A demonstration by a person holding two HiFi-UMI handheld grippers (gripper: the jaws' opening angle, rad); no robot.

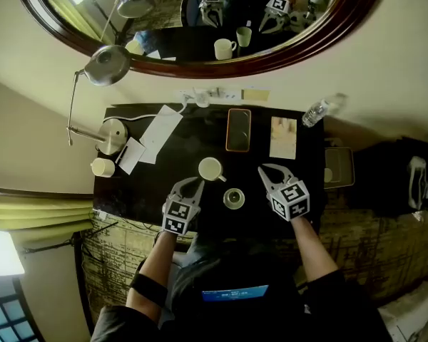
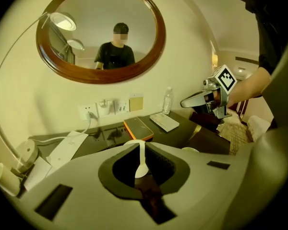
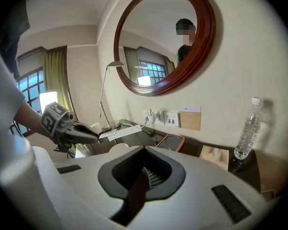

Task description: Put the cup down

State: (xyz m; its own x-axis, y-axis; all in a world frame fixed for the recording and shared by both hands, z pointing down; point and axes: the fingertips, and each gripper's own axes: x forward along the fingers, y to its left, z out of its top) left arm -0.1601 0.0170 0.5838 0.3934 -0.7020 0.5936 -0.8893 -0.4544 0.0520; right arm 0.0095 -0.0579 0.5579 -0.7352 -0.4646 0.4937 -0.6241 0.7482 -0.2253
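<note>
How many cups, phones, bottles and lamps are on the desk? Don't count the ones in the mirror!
Cups: 3
Phones: 1
Bottles: 1
Lamps: 1
Total: 6

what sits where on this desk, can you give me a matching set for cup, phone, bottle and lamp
Things:
1. cup
2. phone
3. bottle
4. lamp

Places on the desk, as the head view shows it:
A. back middle
B. left end
C. centre
D. back right corner

Pairs: 1-C, 2-A, 3-D, 4-B
</note>
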